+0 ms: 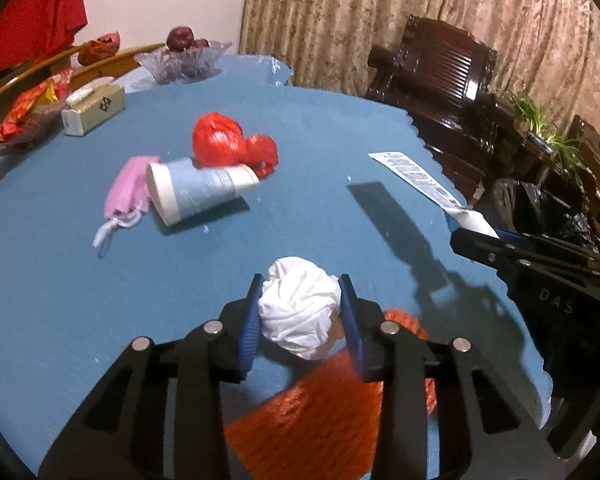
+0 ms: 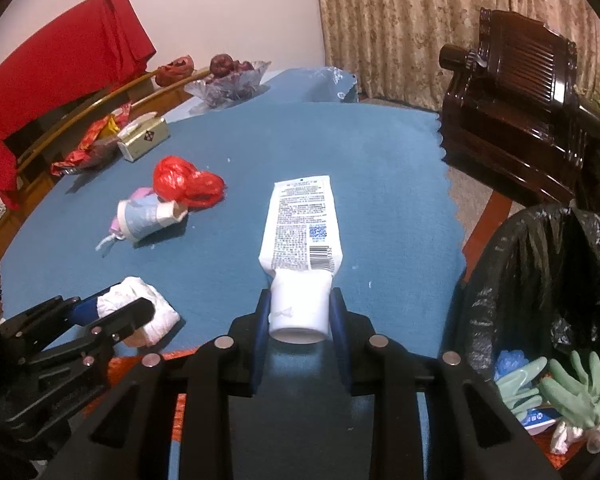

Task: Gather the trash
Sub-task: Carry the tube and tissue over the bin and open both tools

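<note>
Black left gripper (image 1: 300, 320): blue pads, silver screws (lettering, perhaps "DAS").

A round table (image 2: 380, 168) under a blue cloth fills the room's middle, with a pale wall (image 2: 220, 12) far left, patterned beige curtains (image 2: 400, 20) far right, and a dark carved wooden armchair (image 2: 512, 92) at right before them.

The middle of the blue table (image 2: 380, 168) lies bare between the cluster of paper cup (image 1: 202, 190), red bag (image 1: 228, 144) and pink mask (image 1: 130, 188) on the left and the scalloped right edge. Beyond that edge the black-lined bin (image 2: 540, 280) stands open (gloves (image 2: 572, 392) inside), the dark wooden chair (image 2: 516, 92) behind it.
</note>
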Demonstrator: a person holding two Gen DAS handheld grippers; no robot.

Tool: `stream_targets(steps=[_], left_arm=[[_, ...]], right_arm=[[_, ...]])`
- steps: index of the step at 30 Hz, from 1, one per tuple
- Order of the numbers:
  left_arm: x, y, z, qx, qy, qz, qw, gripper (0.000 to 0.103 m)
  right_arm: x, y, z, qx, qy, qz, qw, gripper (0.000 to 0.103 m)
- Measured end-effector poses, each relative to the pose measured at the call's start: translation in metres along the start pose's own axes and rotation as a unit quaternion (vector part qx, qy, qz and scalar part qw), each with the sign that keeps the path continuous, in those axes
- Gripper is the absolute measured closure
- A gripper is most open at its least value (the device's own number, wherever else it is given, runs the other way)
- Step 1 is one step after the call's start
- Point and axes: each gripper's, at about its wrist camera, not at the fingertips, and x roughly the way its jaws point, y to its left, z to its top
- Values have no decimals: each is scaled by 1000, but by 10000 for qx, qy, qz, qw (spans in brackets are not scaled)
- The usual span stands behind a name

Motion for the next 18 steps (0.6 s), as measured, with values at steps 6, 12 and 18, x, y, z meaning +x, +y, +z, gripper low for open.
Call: stream_targets(steps=[6, 12, 18], left_arm=[[-24, 4, 20, -15, -372, 128, 9992, 69], [-48, -5, 38, 46, -691, 233, 9973, 69], [-69, -24, 50, 162, -940, 188, 9953, 69]], right_arm=[[-20, 3, 14, -37, -252, 37, 9997, 74], [-44, 5, 23, -77, -482, 46, 9988, 74], [-71, -2, 28, -67, -704, 9, 9975, 74]])
